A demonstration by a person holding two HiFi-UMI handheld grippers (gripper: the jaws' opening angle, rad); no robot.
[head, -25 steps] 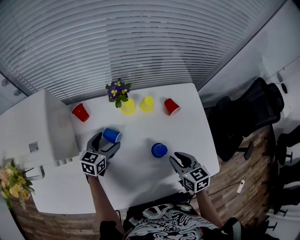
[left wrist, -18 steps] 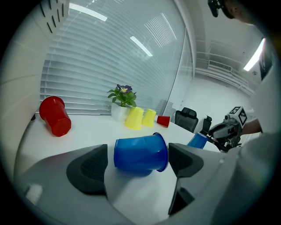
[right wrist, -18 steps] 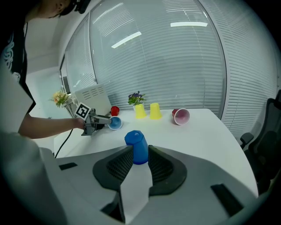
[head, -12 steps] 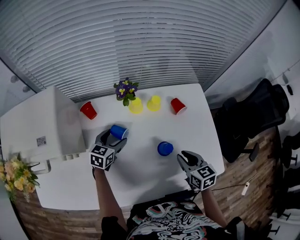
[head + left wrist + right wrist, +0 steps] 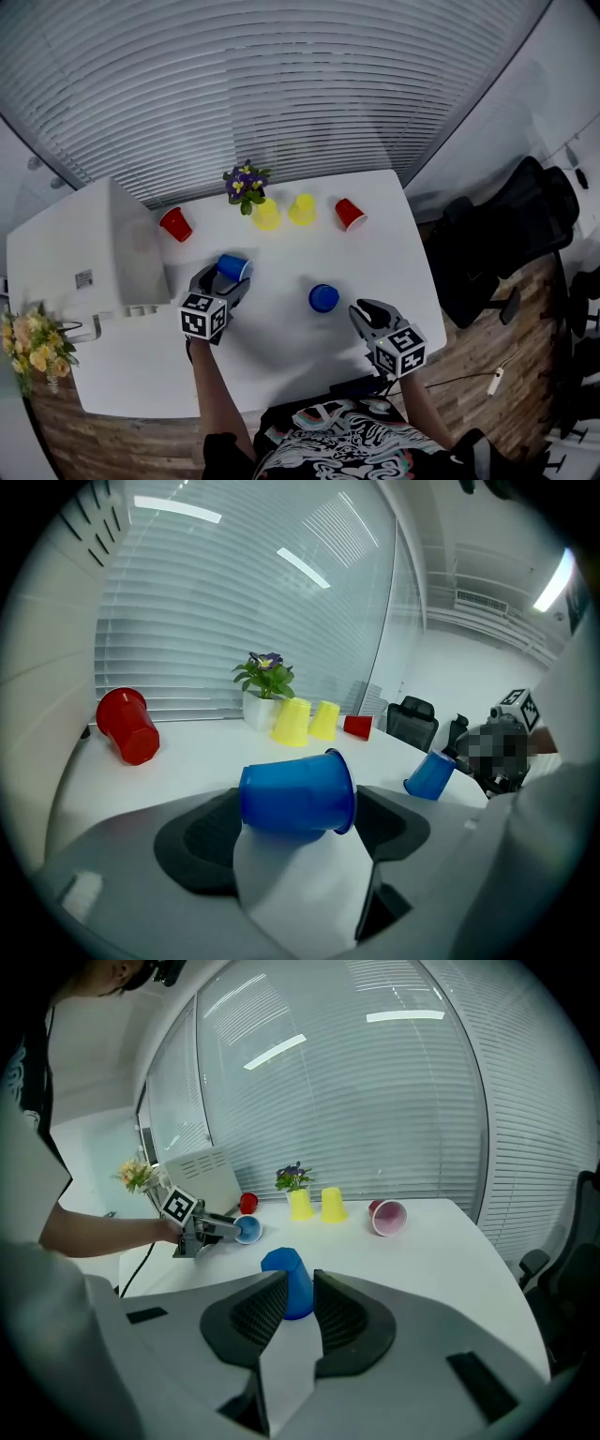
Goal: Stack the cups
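White worktop [image 5: 281, 342]: sideways blue cup [image 5: 232, 267] is clamped in left hand-held gripper [image 5: 221, 281]. Right hand-held gripper [image 5: 364, 310], jaws just narrowed but empty, is held near inverted blue cup [image 5: 323, 298]. Cups judged light, crushable, best gripped mid-wall.

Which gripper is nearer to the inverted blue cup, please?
Right. The right gripper sits just short of the inverted blue cup; its jaws have just been closing, nothing between them. The left gripper is farther, beyond it.

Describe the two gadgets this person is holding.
The left gripper and right gripper match: grey bodies, two curved jaws with dark ribbed pads, each carrying a white cube printed with black square markers. The person wears a patterned shirt.
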